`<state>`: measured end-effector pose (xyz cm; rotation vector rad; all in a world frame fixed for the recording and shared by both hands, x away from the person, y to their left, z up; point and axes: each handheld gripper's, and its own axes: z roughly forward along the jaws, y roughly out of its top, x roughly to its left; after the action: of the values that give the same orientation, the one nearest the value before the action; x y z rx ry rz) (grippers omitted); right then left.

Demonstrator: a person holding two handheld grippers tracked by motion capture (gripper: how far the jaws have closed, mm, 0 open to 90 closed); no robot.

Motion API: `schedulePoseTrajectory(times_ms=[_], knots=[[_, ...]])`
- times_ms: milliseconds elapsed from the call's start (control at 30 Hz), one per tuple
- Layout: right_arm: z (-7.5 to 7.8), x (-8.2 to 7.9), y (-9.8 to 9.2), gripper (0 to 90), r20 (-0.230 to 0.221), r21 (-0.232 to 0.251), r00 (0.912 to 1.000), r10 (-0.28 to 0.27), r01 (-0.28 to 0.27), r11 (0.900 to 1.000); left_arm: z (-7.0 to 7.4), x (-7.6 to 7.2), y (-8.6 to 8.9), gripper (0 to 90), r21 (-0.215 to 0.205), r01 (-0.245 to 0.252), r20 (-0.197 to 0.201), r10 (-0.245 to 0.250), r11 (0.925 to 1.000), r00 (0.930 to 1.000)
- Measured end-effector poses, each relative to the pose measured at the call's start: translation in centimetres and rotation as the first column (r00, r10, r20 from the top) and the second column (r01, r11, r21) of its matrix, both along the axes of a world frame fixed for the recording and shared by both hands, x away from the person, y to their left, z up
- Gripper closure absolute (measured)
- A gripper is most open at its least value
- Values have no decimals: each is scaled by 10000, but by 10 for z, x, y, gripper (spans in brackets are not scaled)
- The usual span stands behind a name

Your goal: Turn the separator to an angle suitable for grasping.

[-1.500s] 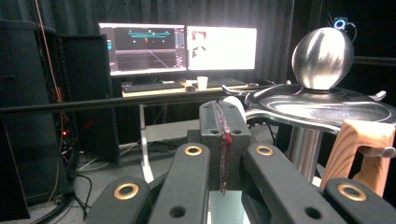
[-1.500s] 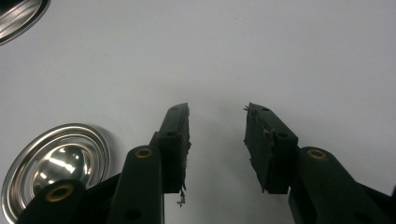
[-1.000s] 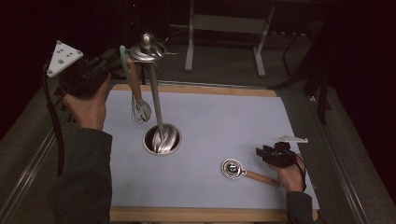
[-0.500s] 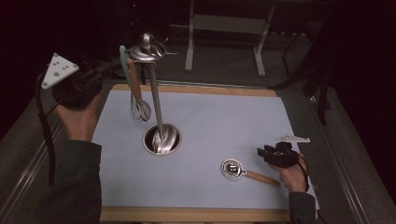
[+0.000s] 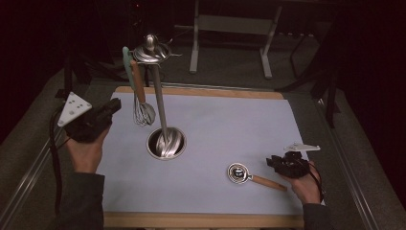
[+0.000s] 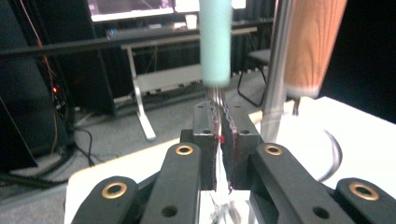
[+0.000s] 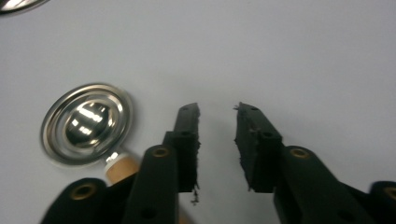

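At the left of the high view, the left gripper [image 5: 114,107] sits beside the wire whisk with a mint and wood handle [image 5: 139,96] hanging from the tall steel stand [image 5: 161,120]; its jaws, just opening, stand narrow around the wires. At lower right, the right gripper [image 7: 217,144], jaws just closing and empty, lies beside the round steel strainer with a wooden handle [image 7: 86,125].

Whisk [image 5: 143,113] left of stand [image 5: 165,143]
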<state>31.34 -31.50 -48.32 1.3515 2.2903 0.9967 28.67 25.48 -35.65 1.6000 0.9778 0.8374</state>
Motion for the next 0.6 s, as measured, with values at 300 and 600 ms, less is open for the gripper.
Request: schedulePoseTrajectory(times_ms=[300, 600], knots=[[3, -16, 1, 895, -131, -153, 9979, 634, -636, 9979, -42, -1, -7, 782, -171, 169, -705, -181, 9997, 9973], [2, -29, 1, 898, -387, -180, 9941, 1015, -1022, 9946, -83, -1, -10, 727, -580, 162, -1331, -238, 9982, 9908]])
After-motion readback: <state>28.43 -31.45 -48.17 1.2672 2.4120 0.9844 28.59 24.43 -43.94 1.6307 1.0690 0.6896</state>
